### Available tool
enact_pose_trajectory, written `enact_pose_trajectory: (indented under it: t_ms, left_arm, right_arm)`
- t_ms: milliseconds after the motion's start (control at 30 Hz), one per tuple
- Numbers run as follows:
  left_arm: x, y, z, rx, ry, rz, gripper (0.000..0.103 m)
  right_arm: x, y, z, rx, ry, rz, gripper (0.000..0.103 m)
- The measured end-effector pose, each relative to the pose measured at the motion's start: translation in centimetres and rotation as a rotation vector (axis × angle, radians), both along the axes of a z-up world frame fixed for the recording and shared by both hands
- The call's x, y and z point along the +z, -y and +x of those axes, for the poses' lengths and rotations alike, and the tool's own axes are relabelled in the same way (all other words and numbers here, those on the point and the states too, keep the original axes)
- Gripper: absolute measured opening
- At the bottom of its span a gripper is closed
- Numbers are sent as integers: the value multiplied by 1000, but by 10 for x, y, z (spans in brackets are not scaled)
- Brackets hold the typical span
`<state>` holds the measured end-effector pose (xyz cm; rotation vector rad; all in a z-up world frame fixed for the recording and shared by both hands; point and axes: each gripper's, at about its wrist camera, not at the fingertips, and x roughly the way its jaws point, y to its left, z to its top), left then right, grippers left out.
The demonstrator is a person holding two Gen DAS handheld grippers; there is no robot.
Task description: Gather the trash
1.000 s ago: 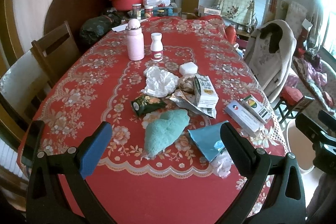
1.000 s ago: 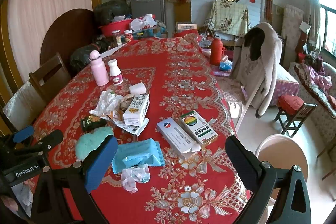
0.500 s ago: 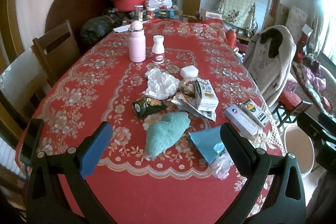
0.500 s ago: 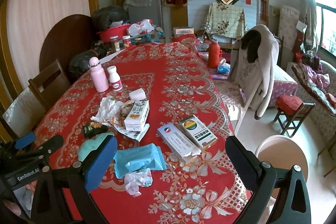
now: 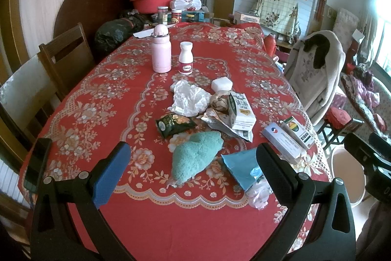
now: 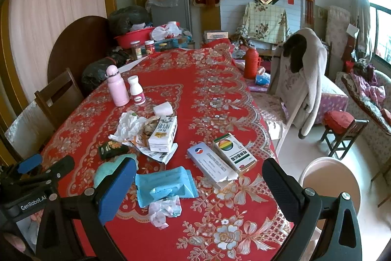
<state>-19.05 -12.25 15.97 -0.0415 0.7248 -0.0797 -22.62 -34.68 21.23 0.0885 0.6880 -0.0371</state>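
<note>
Both the left gripper and right gripper hang spread wide and empty at the near edge of the table, where a milk carton, crumpled tissue and what looks like a snack wrapper lie mid-table.

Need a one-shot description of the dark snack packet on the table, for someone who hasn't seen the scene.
Start at the red floral tablecloth and find the trash pile in its middle. At the pile's left edge, just below the crumpled white tissue and above the teal cloth, lies the dark snack packet. It is the only dark green, glossy wrapper there.
</note>
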Motion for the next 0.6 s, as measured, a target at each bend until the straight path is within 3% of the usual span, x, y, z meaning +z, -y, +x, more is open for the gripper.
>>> enact_pose_trajectory:
  t_ms: [600]
  left_arm:
    - [4, -7, 3, 10, 12, -2, 102]
  right_arm:
    - [1, -3, 3, 7, 2, 6, 102]
